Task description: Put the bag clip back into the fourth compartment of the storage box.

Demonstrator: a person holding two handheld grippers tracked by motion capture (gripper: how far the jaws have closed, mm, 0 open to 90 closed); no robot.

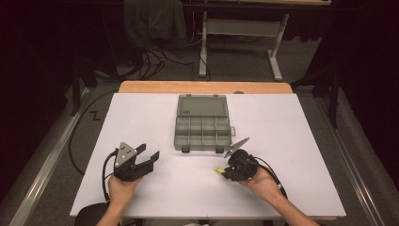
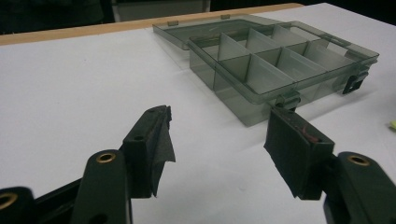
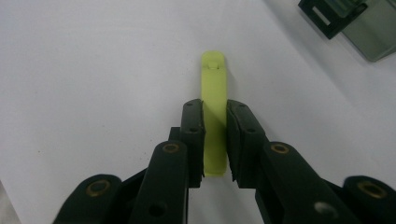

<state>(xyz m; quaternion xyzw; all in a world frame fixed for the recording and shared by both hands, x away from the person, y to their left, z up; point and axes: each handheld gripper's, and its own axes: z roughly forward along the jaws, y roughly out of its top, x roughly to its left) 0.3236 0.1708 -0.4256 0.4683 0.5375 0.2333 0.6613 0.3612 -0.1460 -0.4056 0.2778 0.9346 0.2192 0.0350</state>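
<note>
One yellow-green strip is lying flat on the white table, near the front edge and right of centre, with both pads of the right gripper pinching its near half; its rounded far end is sticking out past the fingertips. In the high view the strip's end is poking out to the left of the right gripper, whose hand is resting low on the table. Just beyond it, a smoky grey compartment box is sitting open at the table's middle, its lid folded back. Well apart to the left, the left gripper is hovering with jaws spread wide, holding nothing, aiming toward the box.
</note>
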